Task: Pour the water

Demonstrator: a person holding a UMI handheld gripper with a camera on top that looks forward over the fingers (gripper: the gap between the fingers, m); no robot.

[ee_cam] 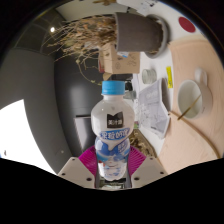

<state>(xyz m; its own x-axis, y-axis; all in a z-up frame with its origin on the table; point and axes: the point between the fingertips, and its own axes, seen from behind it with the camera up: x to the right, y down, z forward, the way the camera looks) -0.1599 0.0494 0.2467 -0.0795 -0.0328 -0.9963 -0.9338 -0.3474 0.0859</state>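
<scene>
Hand-held gripper (113,168) level, pointing forward; both pink pads (90,160) pressed on upright bottle (113,125).

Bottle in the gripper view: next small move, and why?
Probably carry the bottle toward the white cup before any tilt. The gripper appears shut on the bottle, which stands upright between the pink pads, blue cap on it, cup off beyond the fingers. Whether the cap is loosened cannot be seen.

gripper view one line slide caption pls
Tongs shut on a capped water bottle, held upright beside a table with a white cup.
</scene>
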